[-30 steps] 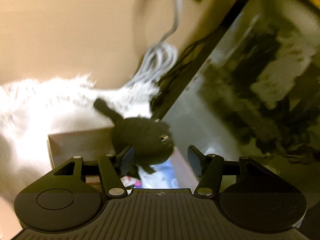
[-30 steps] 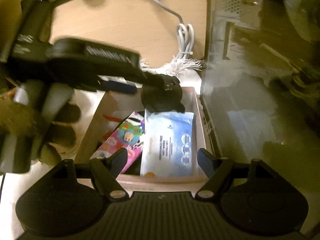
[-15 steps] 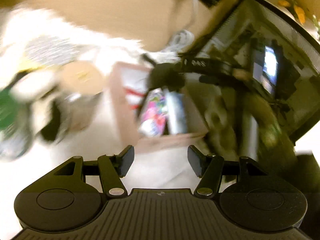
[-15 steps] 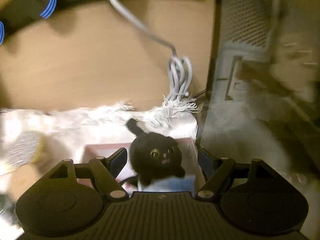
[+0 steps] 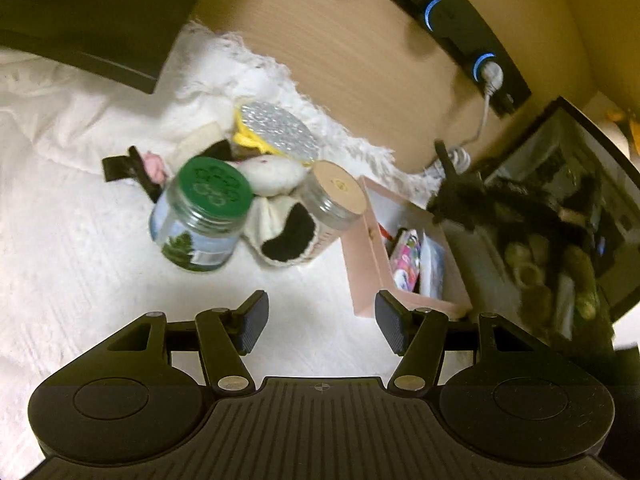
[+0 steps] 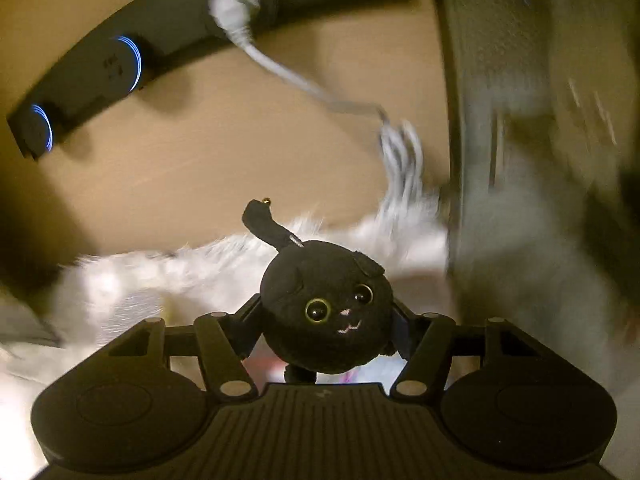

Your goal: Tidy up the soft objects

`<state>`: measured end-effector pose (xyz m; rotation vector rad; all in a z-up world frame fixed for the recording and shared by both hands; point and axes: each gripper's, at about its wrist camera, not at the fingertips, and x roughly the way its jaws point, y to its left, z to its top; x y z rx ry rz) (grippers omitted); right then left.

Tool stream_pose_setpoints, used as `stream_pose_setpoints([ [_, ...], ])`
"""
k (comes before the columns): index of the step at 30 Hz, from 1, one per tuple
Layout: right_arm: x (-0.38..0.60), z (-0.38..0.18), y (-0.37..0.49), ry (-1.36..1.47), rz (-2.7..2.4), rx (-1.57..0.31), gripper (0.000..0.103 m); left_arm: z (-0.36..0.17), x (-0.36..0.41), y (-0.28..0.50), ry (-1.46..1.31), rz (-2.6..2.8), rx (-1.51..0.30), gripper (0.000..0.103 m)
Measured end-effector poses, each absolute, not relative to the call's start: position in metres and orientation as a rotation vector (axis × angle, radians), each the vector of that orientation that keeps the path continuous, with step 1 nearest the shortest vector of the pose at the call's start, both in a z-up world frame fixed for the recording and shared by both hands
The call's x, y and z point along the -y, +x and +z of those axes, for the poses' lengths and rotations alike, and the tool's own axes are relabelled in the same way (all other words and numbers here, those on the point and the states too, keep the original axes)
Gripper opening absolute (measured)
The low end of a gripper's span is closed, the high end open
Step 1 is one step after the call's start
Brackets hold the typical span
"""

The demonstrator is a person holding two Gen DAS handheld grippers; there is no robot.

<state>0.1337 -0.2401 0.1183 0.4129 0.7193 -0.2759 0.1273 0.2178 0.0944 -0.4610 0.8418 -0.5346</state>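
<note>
The right gripper (image 6: pixel 325 326) pinches a black plush cat (image 6: pixel 326 312) between its fingers above the pink box (image 5: pixel 370 264), while the left gripper (image 5: pixel 320 320) hangs spread and empty over the white blanket (image 5: pixel 80 240) near two jars (image 5: pixel 200 216) and other soft toys (image 5: pixel 276 216).

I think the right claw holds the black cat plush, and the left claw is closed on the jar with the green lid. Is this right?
Not quite. The left wrist view shows the left claw open and empty, apart from the green-lidded jar. The right claw does hold the black cat plush.
</note>
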Motion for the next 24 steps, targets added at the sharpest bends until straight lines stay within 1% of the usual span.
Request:
stream_pose_setpoints([
  [3, 0.257, 0.078, 0.127, 0.572, -0.284, -0.821, 0.064, 0.092, -0.224, 0.126, -0.475, -0.516, -0.841, 0.064],
  [5, 0.267, 0.057, 0.130, 0.649, -0.252, -0.852, 0.065, 0.089, -0.226, 0.126, -0.486, -0.497, -0.854, 0.064],
  [7, 0.271, 0.049, 0.131, 0.702, -0.225, -0.866, 0.066, 0.085, -0.226, 0.129, -0.481, -0.472, -0.874, 0.064],
  [9, 0.272, 0.054, 0.129, 0.693, -0.238, -0.858, 0.069, 0.083, -0.226, 0.131, -0.464, -0.438, -0.885, 0.064],
  [15, 0.252, 0.084, 0.091, 0.494, -0.323, -0.773, 0.075, 0.071, -0.236, 0.136, -0.444, -0.331, -0.900, 0.064],
  [19, 0.226, 0.097, 0.068, 0.318, -0.371, -0.739, 0.075, 0.065, -0.244, 0.132, -0.450, -0.323, -0.902, 0.064],
  [24, 0.205, 0.104, 0.085, 0.212, -0.367, -0.711, 0.075, 0.060, -0.251, 0.131, -0.457, -0.326, -0.904, 0.064],
])
